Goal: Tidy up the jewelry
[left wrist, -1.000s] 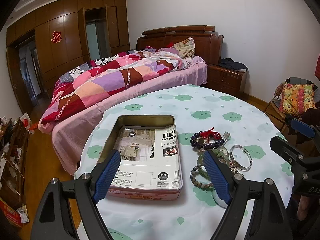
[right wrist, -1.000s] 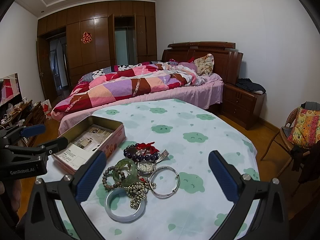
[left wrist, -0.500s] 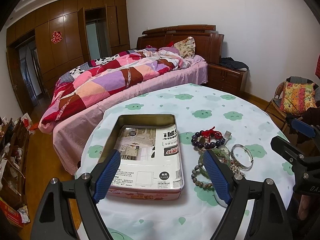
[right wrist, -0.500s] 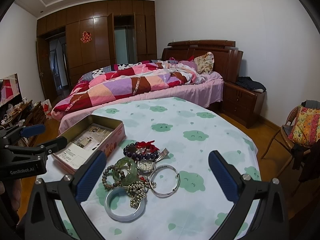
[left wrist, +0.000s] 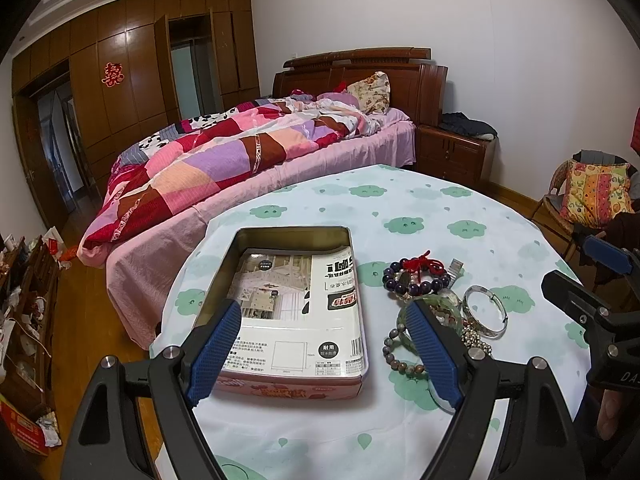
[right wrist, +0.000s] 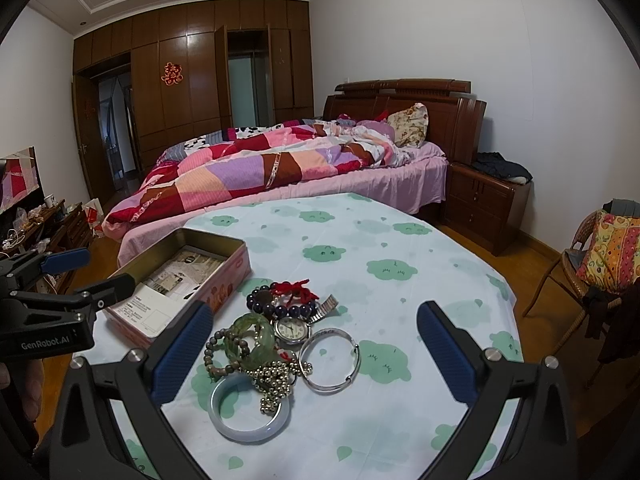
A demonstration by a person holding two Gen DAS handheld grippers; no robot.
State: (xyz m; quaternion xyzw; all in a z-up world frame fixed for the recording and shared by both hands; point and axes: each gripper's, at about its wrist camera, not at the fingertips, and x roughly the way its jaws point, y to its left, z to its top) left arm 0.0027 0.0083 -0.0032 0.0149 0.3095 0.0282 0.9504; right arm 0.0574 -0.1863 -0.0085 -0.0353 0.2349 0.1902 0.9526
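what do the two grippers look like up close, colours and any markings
Both are black plastic frames with silver bolts and two fingers faced with ribbed blue pads. The left gripper shows white "GenRobot.AI" lettering on its body in the right wrist view. The right gripper looks the same; only partial white letters show on its side.

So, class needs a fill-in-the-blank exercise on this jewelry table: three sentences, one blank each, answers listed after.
1. The watch lies on the table, outside the ____.
2. Both tongs, left and right, are ____ and hold nothing.
3. The pale bangle is the piece lying ____ to the right tongs' camera.

Missing words: tin; open; nearest
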